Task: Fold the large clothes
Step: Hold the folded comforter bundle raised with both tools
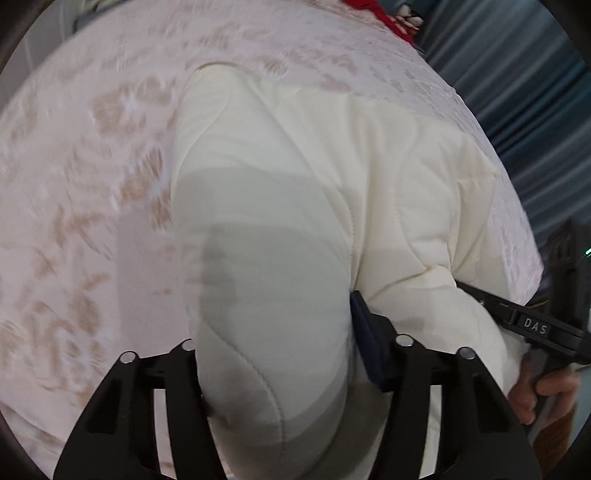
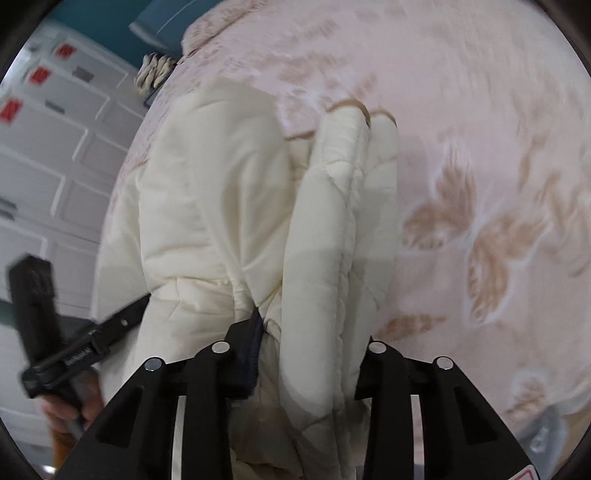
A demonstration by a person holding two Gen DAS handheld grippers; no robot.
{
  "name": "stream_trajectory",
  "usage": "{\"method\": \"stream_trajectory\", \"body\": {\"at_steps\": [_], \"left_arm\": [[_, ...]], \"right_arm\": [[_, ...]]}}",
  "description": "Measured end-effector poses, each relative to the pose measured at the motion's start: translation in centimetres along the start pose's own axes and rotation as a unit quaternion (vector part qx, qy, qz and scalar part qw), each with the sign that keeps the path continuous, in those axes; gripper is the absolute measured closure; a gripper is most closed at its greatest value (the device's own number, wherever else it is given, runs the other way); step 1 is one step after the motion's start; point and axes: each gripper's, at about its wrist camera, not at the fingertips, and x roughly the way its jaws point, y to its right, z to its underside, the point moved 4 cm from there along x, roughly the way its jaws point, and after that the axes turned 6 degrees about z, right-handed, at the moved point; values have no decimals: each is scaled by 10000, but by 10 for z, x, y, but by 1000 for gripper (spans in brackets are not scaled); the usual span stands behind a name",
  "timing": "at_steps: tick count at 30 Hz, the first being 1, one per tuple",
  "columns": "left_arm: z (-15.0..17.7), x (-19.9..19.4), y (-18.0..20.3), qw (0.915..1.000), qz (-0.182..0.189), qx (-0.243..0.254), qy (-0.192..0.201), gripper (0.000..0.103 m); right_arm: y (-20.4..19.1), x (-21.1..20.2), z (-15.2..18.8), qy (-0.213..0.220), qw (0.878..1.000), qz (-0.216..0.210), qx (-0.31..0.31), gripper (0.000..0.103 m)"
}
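A cream quilted jacket (image 1: 314,177) lies on a pink bedspread with a tan floral pattern (image 1: 85,192). A puffy fold of it bulges up between the fingers of my left gripper (image 1: 275,326), whose pads press on it. In the right wrist view the jacket (image 2: 207,206) runs away from me, and my right gripper (image 2: 314,334) is shut on a thick doubled edge of it (image 2: 332,236). Each gripper shows at the edge of the other's view, held by a hand (image 1: 543,391).
The bedspread (image 2: 480,155) spreads wide around the jacket. A red item (image 1: 373,14) lies at the bed's far edge, by a blue-grey curtain (image 1: 517,81). White drawer fronts with red labels (image 2: 55,129) stand beyond the bed's left side.
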Motion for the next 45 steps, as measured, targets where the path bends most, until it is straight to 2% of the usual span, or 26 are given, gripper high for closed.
{"method": "stream_trajectory", "body": {"at_steps": [3, 8, 14, 22, 25, 33, 39, 45], "left_arm": [[-8, -33, 7, 9985, -263, 329, 356, 50], [-24, -96, 7, 9920, -408, 614, 1022, 50], [-45, -166, 7, 9774, -726, 870, 1783, 49], [-71, -210, -3, 9601, -1195, 1110, 2271, 49], [-80, -216, -13, 9557, -1345, 1136, 2358, 49], [-103, -212, -37, 9541, -1450, 1094, 2382, 49], [-125, -188, -52, 9594, -1387, 1040, 2223, 49], [-147, -144, -74, 9686, -1311, 949, 1889, 49]], "right_arm": [[-24, -24, 0, 349, 9989, 185, -244, 72], [-70, -76, -10, 1100, 9917, 244, -613, 72], [-123, -122, -23, 1865, 9772, 238, -985, 72], [-181, -133, -43, 2270, 9667, 308, -1138, 72], [-193, -127, -52, 2332, 9646, 363, -1176, 72], [-226, -108, -70, 2467, 9589, 595, -1268, 72], [-233, -82, -91, 2306, 9625, 744, -1224, 72], [-231, -42, -111, 2009, 9686, 936, -1126, 72]]}}
